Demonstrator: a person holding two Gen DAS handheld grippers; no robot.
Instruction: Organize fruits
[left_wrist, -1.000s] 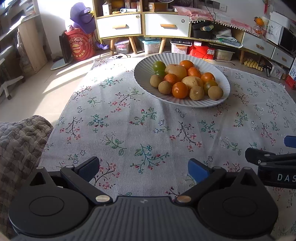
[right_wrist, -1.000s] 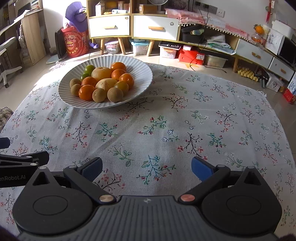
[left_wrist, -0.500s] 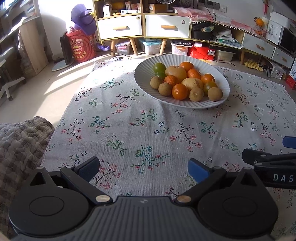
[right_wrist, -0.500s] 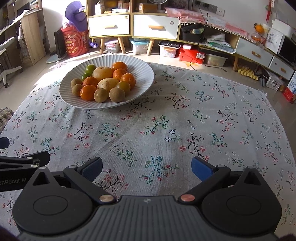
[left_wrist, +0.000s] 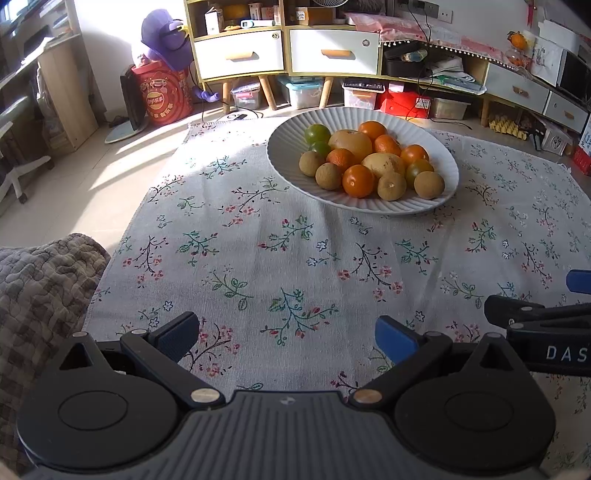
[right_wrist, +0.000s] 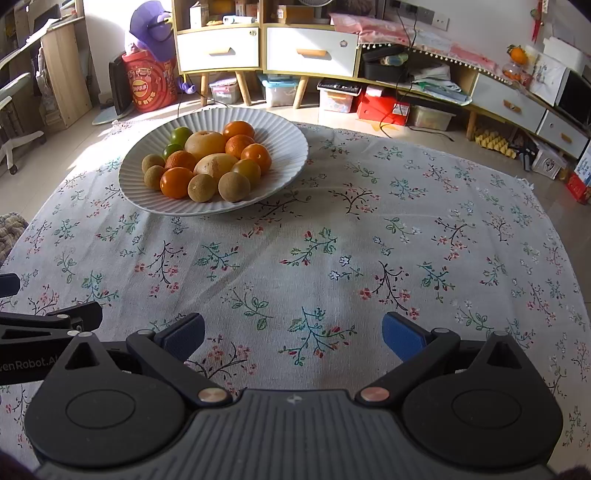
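Note:
A white ribbed plate (left_wrist: 288, 162) (right_wrist: 291, 147) sits on the far side of the floral tablecloth (left_wrist: 258, 251). It holds oranges (left_wrist: 357, 181) (right_wrist: 176, 182), small brown round fruits (left_wrist: 428, 184) (right_wrist: 234, 186), two green citrus (left_wrist: 317, 133) (right_wrist: 181, 136) and two large yellow fruits (left_wrist: 350, 142) (right_wrist: 215, 164). My left gripper (left_wrist: 287, 336) is open low over the cloth's near edge, well short of the plate, nothing between its blue pads. My right gripper (right_wrist: 293, 332) is open too, empty, beside the left one. Each shows at the other view's edge.
A quilted brown cushion (left_wrist: 40, 288) lies at the cloth's near left corner. Beyond the cloth stand white-drawer cabinets (left_wrist: 284, 51), storage boxes (right_wrist: 340, 98), a red drum (left_wrist: 162, 96) with a purple plush toy, and a low shelf (right_wrist: 517, 99) on the right.
Both views have drifted slightly; the plate sits a little lower and further right in the right wrist view. Both grippers stay open and empty.

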